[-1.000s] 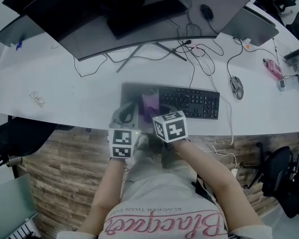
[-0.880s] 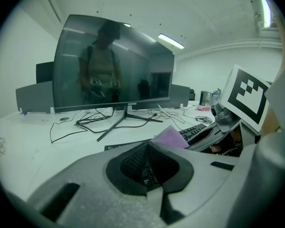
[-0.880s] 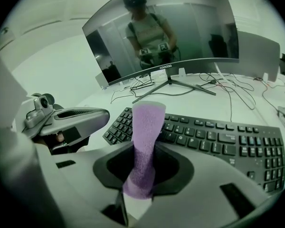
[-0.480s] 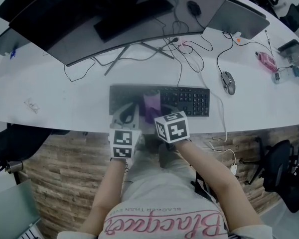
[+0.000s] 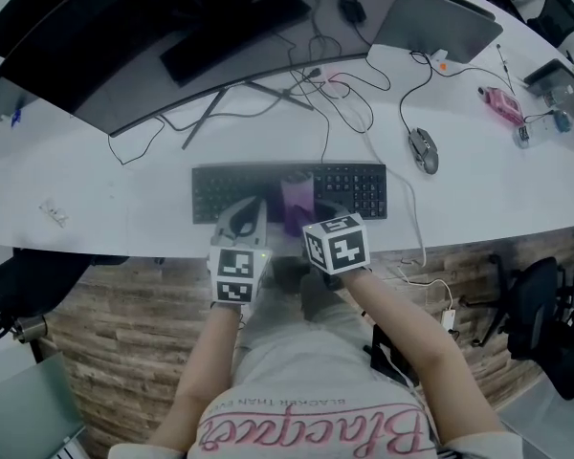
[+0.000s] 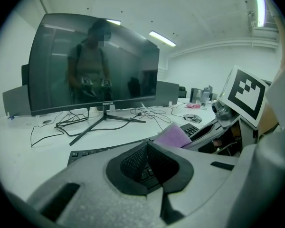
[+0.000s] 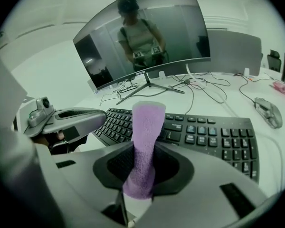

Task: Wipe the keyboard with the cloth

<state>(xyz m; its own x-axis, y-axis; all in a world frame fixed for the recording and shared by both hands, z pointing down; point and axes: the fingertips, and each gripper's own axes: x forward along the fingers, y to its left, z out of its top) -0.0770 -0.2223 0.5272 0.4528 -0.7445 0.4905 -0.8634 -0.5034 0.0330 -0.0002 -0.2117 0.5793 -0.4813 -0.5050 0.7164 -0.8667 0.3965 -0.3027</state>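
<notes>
A black keyboard (image 5: pixel 349 187) lies near the white desk's front edge. My right gripper (image 5: pixel 304 214) is shut on a purple cloth (image 5: pixel 297 199), which rests on the keys near the keyboard's middle. In the right gripper view the cloth (image 7: pixel 145 137) sticks up from between the jaws of my right gripper (image 7: pixel 138 191), over the keyboard (image 7: pixel 209 136). My left gripper (image 5: pixel 244 220) hovers over the keyboard's left part, shut with nothing in it. The left gripper view shows my left gripper (image 6: pixel 154 172), the keyboard (image 6: pixel 88 153) and the cloth (image 6: pixel 173 136) to its right.
A curved monitor (image 5: pixel 172 55) on a splayed stand (image 5: pixel 253 94) stands behind the keyboard, with loose cables (image 5: pixel 344 94) around it. A mouse (image 5: pixel 422 149) lies to the right, a laptop (image 5: pixel 440 22) at the back right. A second keyboard (image 5: pixel 239 36) sits behind the monitor.
Both grippers have moved right along the keyboard, and the cloth went from its left part to near its middle. The head camera's view has shifted too.
</notes>
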